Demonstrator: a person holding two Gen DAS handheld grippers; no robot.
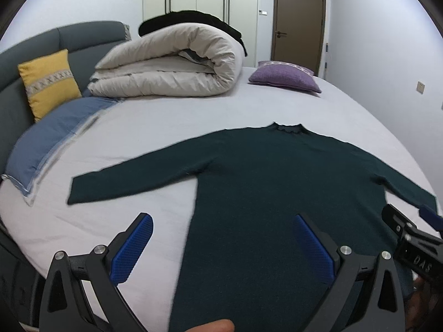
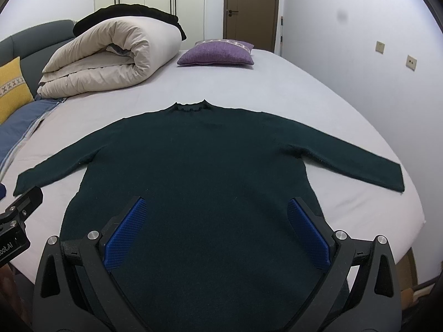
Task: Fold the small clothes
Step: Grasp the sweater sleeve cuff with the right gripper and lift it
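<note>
While the dark green knitted long-sleeved sweater [image 2: 193, 166] is spread flat on the near part of the pale grey bed sheet [image 2: 277, 83], both the left gripper [image 1: 223, 243] and right gripper [image 2: 217, 227] are held released above it; if only one knit layer is pinched, a lopsided fold could be produced.

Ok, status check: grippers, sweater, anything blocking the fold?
Left gripper open, right gripper open, both empty over the hem. Dark green sweater flat on the bed, sleeves spread. Rolled duvet and purple cushion lie beyond the collar, not touching.
</note>
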